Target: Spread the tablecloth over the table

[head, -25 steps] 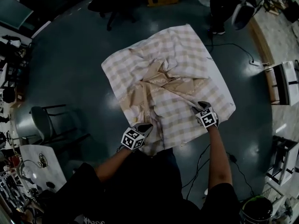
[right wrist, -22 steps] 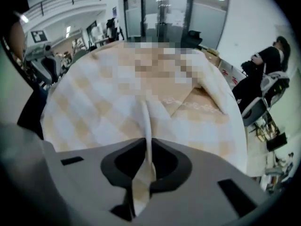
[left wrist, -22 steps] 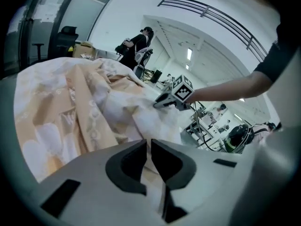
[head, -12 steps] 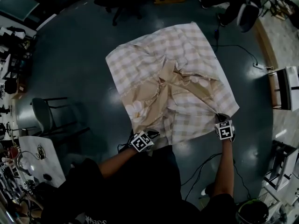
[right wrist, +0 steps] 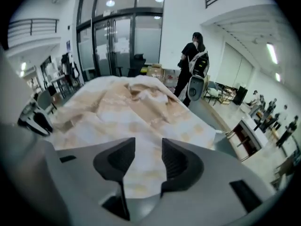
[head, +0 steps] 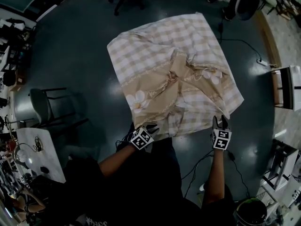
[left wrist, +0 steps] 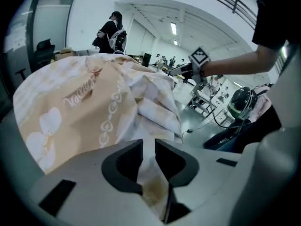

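Head view: The tablecloth point(head: 155, 46), checked beige and white, lies over the surface and covers it out to all four edges. It is not flat. A rumpled band crosses its middle, turned over to show a tan side with white flowers. The left gripper point(head: 149, 127) is at the near edge of the cloth, at its near left corner. The right gripper point(head: 220, 121) is just beside the near right corner, over the dark floor point(head: 70, 55). A chair point(head: 40, 107) stands well apart on the left.

Left gripper view: The fingers point(left wrist: 124, 166) stand a narrow way apart, having just been opening. A fold of the tablecloth runs down through the gap between them, and the pads do not clamp it. Beyond the fingers the cloth rises in a crumpled heap, flowered side up. The other gripper shows across the cloth on an outstretched arm. A person point(left wrist: 113, 29) stands in the background.

Right gripper view: The fingers point(right wrist: 176, 166) are spread wide, having just been opening. Checked cloth lies between and below them, and neither pad touches it. The cloth runs away from the fingers, flat near them and wrinkled further off.
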